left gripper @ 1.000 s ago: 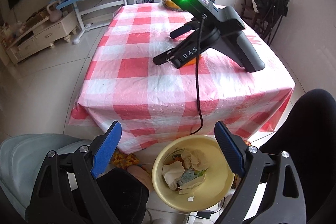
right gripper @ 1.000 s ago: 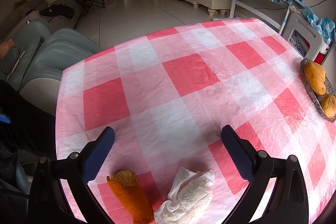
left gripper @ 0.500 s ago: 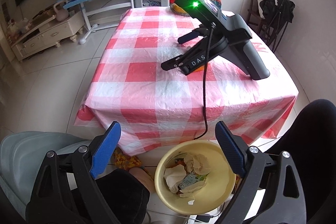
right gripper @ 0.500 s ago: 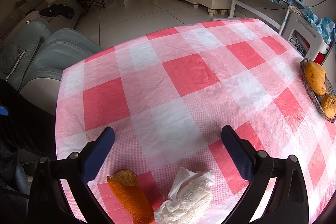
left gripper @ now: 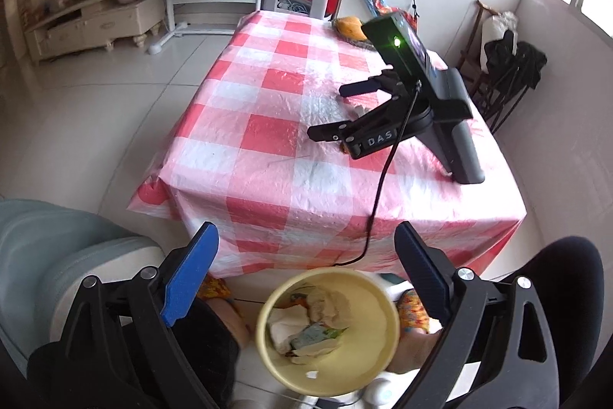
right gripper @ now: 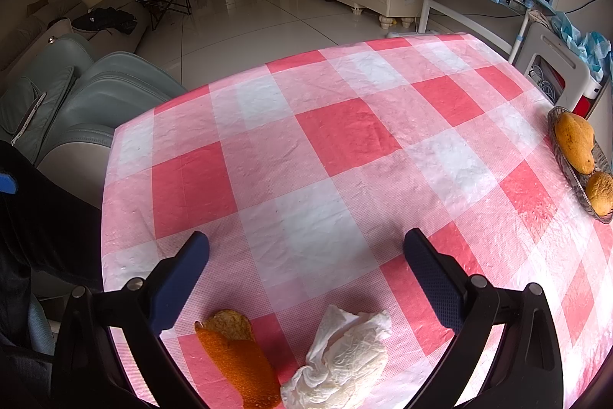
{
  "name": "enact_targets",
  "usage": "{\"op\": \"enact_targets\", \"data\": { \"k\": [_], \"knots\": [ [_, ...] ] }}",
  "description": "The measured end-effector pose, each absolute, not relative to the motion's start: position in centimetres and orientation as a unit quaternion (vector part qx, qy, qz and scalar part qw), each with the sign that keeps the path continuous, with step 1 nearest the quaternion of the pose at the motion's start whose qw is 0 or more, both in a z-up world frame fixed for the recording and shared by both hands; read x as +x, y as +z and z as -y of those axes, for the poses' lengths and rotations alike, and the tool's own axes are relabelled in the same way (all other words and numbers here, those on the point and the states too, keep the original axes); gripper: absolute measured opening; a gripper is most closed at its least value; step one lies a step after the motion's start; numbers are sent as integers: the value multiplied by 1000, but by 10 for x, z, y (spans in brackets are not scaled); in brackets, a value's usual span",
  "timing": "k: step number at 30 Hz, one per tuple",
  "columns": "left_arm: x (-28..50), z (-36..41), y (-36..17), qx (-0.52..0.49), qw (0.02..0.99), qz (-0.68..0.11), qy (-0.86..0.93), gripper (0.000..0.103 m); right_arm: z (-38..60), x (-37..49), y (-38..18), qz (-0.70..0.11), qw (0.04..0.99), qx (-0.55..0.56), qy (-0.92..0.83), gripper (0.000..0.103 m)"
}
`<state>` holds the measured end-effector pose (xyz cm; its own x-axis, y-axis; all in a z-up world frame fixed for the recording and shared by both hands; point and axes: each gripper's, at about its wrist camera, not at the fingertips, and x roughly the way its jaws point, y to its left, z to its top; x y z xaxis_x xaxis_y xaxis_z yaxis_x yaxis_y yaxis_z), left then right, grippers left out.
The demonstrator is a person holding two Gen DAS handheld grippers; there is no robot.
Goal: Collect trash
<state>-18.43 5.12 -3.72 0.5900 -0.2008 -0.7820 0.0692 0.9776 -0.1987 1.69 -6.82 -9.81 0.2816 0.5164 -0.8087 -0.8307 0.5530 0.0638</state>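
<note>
A yellow trash bin (left gripper: 379, 359) stands on the floor below the table's near edge, with crumpled tissues and a wrapper inside. My left gripper (left gripper: 306, 252) is open and empty, held above the bin. My right gripper (right gripper: 306, 255) is open and empty just above the tablecloth; it also shows in the left wrist view (left gripper: 346, 112). Between and beneath its jaws lie a crumpled white tissue (right gripper: 345, 359) and an orange peel (right gripper: 237, 359), both loose on the cloth.
The table wears a red and white checked cloth (right gripper: 345, 137). A glass dish with mangoes (right gripper: 574, 148) sits at its far right edge. A grey sofa (right gripper: 76, 102) stands to the left. A black chair (left gripper: 563, 294) is near the bin.
My left gripper has risen and pulled back, so the bin and table look farther away and shifted right. The right gripper has not moved.
</note>
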Motion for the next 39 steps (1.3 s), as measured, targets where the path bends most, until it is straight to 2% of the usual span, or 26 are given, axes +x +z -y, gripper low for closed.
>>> {"op": "enact_targets", "data": {
  "k": [7, 39],
  "knots": [
    [-187, -43, -36, -37, 898, -435, -57, 90, 68, 17, -98, -414, 778, -190, 433, 97],
    [-183, -44, -48, -55, 882, -462, -81, 90, 67, 18, -99, -414, 778, -190, 433, 97]
  ]
}}
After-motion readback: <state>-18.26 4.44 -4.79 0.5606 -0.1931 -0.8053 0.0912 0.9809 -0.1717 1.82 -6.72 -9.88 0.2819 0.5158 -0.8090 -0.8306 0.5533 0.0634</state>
